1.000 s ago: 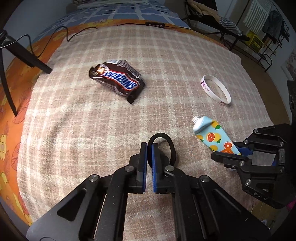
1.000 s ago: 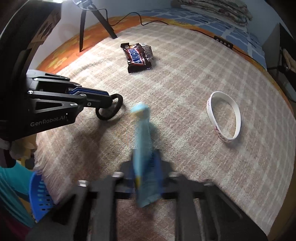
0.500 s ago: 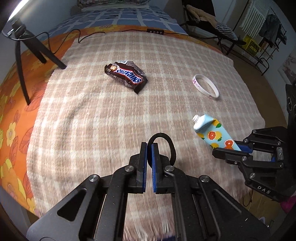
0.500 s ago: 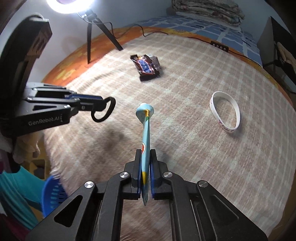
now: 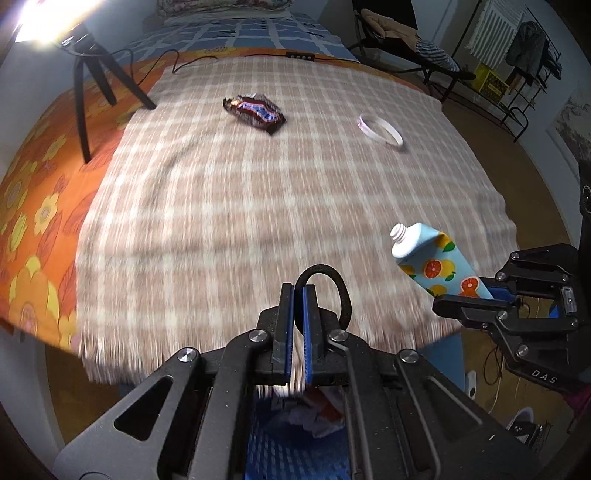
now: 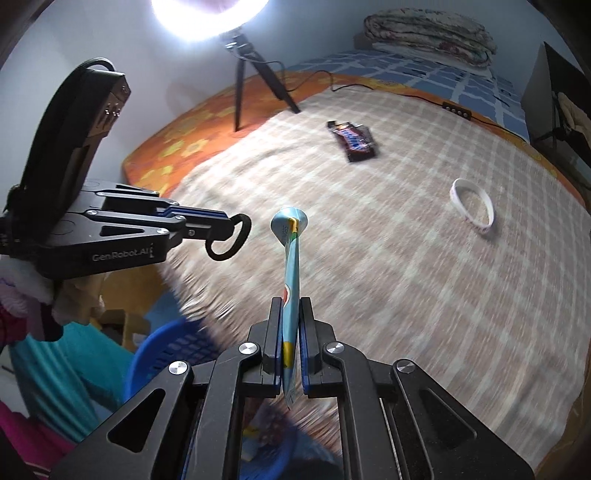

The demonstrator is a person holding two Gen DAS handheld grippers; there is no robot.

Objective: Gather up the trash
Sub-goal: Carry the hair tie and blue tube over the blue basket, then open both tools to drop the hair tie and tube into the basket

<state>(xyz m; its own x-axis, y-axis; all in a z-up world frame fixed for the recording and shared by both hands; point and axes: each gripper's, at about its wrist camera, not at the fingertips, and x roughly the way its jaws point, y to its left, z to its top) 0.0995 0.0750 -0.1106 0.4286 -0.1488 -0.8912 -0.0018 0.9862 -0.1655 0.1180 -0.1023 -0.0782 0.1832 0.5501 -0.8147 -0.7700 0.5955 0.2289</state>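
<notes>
Trash held in both grippers sits nearest the cameras. The left gripper [image 5: 298, 291] has its blue pads pressed together on a black elastic loop [image 5: 334, 286], which arches up and to the right of the fingers, clear of the blanket. Directly beneath that gripper, past the fringe of the bedding, a blue slotted basket [image 5: 266, 446] shows between the gripper's frame, with crumpled white and orange paper [image 5: 317, 413] lying in it. The right gripper [image 6: 289, 314] is clamped flat on the tail end of a squeezed light-blue tube [image 6: 291, 258] printed with orange slices; in the left wrist view the tube [image 5: 432, 258] tilts up and to the left, its white threaded neck without a cap. In the right wrist view the same basket [image 6: 166, 354] appears low on the left, beside teal fabric [image 6: 62, 365].

Beyond the grippers stretches a beige-and-white checked blanket [image 5: 258, 206], blurred near its fringed edge. Farther out on it lies a dark chocolate bar wrapper [image 5: 255, 112], crumpled, and well to its right a white wristband [image 5: 380, 129] lies flat; the two are well apart from each other and from both grippers. Under the blanket an orange flowered sheet [image 5: 33, 206] shows at the left. On that sheet a black tripod [image 6: 255, 74] stands under a bright ring light [image 6: 210, 14], with a black cable [image 5: 170, 62] trailing along the far edge. A folded quilt [image 6: 428, 33] rests at the head of the bed.
</notes>
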